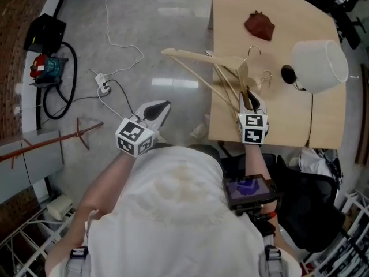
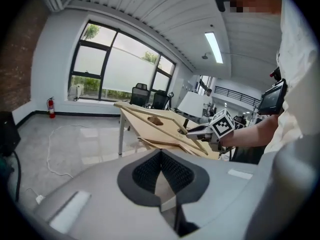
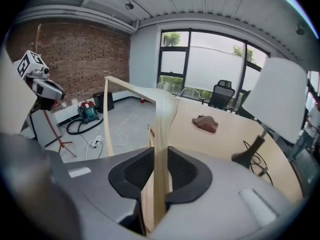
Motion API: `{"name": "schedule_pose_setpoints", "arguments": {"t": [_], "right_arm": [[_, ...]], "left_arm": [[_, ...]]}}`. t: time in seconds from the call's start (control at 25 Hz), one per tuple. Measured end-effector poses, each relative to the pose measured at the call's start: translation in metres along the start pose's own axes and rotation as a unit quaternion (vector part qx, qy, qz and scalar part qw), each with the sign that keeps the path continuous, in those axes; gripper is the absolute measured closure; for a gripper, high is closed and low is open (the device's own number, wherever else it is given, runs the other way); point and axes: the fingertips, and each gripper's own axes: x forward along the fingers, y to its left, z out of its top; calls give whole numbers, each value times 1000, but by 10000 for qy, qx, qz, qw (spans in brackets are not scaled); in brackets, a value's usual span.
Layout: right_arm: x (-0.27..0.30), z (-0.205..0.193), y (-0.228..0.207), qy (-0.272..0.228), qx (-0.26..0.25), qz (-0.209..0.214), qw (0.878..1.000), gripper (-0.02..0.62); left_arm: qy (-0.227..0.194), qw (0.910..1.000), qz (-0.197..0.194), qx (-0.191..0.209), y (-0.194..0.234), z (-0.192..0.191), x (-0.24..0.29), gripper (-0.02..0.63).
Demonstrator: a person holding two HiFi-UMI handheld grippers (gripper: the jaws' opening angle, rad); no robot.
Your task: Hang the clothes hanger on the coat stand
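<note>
Head view first, I say: where is the clothes hanger (image 1: 202,57)?

Inspector: Right of centre, over the near edge of the table (image 1: 288,114). The right gripper (image 1: 249,98) is clamped on one wooden arm, and the right gripper view shows that arm squarely between the pads. The left gripper (image 1: 164,104) hangs over the floor at centre left, jaws together with nothing between them.

Me: How should the carry be done well?

Inspector: My judgement is to turn the hanger so that the hook (image 1: 254,51) leads toward the coat stand (image 1: 55,141) and opens downward. The grip should stay firm, since a hold so far from the hook lets the frame swing. A second hook shows just lower right of the first, so more than one hanger appears to be in the bundle. The free claw could steady the spare, or it could be left on the table. The cables (image 1: 115,56) on the floor lie along the way and need watching.

Me: And the orientation?

Inspector: The long axis runs from the grip up and left to a free tip at upper centre, out past the table edge. The hook points to the upper right, away from the stand, which sits well apart at the left edge of the frame.
</note>
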Motion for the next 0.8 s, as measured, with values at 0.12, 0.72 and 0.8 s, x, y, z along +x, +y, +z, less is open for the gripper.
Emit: {"name": "schedule_pose_setpoints", "arguments": {"t": [0.12, 0.72, 0.8], "right_arm": [[21, 42, 46, -180, -430, 447, 9979, 502], [49, 195, 380, -938, -2347, 1987, 9469, 502], [53, 209, 426, -1030, -2576, 2205, 9351, 502]], "left_arm": [[-285, 9982, 462, -265, 34, -6, -35, 604], [-1332, 9628, 2069, -1115, 191, -74, -284, 604], [-1438, 9540, 2323, -1237, 210, -85, -317, 604]]}}
